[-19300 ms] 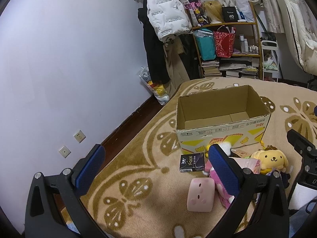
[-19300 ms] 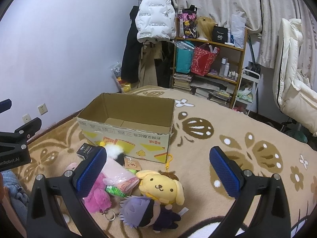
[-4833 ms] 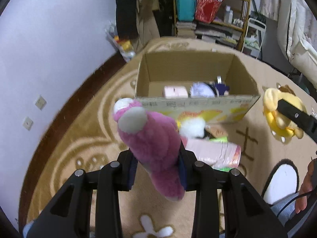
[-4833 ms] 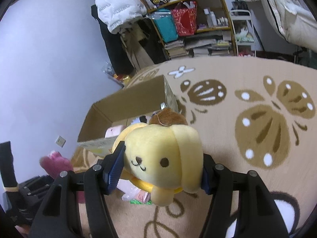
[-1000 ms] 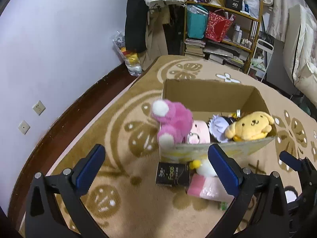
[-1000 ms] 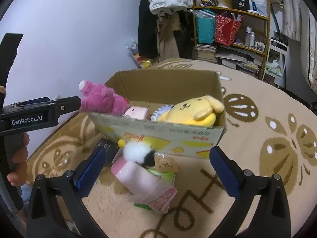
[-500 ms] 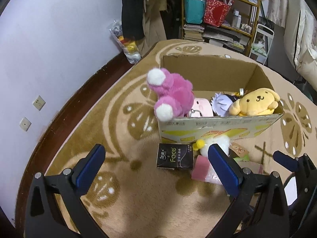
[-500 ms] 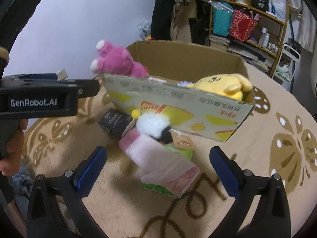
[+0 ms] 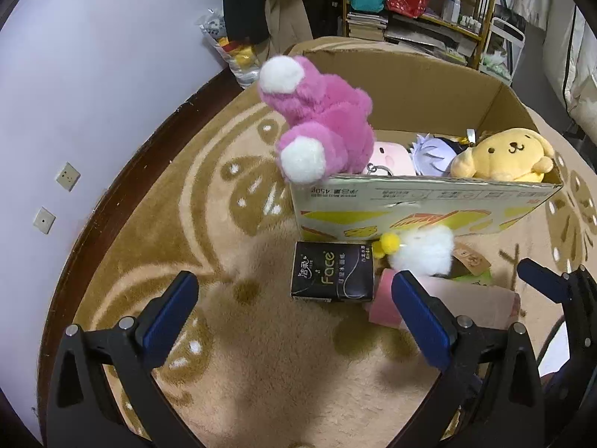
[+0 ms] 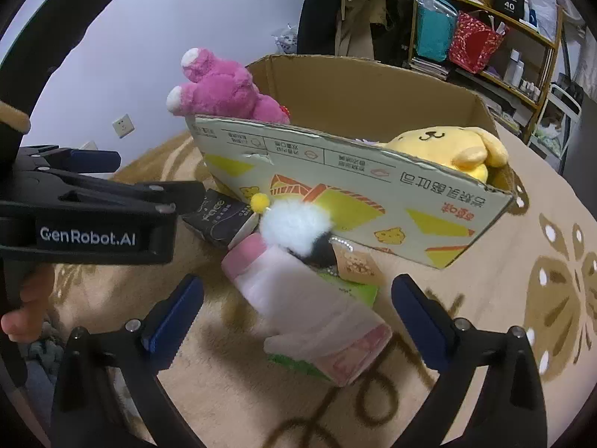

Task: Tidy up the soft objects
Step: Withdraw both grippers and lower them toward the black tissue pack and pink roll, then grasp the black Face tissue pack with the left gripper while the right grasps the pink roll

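already the cardboard box [image 9: 421,201] on the carpet [image 9: 179,194] holds most of the soft toys: the pink plush [image 9: 321,127] is draped over its near left corner, half out, and the yellow dog plush [image 9: 500,155] is propped in the near right corner, likely dropped in loosely. just in front of the box's near wall lie the leftovers, a white pom-pom charm [image 10: 294,226], a pink tissue pack [image 10: 309,306] and a black tissue pack [image 9: 332,276]. the left hand-held gripper [image 9: 294,321] hangs wide and empty above the black pack; the right hand-held gripper [image 10: 298,317] is spread wide astride the pink pack, probably lining up a grab.
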`<action>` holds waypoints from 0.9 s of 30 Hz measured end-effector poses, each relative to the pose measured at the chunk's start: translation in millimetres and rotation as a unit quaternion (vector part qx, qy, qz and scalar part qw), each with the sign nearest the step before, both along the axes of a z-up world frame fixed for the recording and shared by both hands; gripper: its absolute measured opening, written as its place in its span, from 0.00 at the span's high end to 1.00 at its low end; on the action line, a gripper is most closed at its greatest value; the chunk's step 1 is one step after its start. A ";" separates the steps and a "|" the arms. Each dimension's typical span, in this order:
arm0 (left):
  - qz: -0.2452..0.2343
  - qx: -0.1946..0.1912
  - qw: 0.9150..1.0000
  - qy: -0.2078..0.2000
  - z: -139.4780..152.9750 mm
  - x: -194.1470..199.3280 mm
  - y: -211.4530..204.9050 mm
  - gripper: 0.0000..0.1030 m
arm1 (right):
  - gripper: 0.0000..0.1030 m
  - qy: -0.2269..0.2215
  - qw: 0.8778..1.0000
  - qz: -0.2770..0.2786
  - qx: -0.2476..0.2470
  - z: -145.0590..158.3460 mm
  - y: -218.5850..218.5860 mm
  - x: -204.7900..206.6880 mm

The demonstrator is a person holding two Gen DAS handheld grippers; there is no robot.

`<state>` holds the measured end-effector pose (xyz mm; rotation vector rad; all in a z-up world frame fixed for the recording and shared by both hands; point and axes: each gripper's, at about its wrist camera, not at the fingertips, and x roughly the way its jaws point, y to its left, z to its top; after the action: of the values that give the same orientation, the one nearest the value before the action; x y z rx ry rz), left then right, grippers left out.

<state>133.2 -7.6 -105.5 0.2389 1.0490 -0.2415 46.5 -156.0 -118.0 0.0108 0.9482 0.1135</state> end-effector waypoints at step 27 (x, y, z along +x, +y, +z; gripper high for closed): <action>0.014 -0.008 0.997 0.070 -45.6 28.1 -7.7 0.01 | 0.03 0.056 0.997 0.029 -0.038 -46.5 5.2 28.6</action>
<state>161.3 -15.3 -151.1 0.1954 1.1883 -0.2447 75.1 -150.9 -164.4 -0.0818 1.0657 0.1313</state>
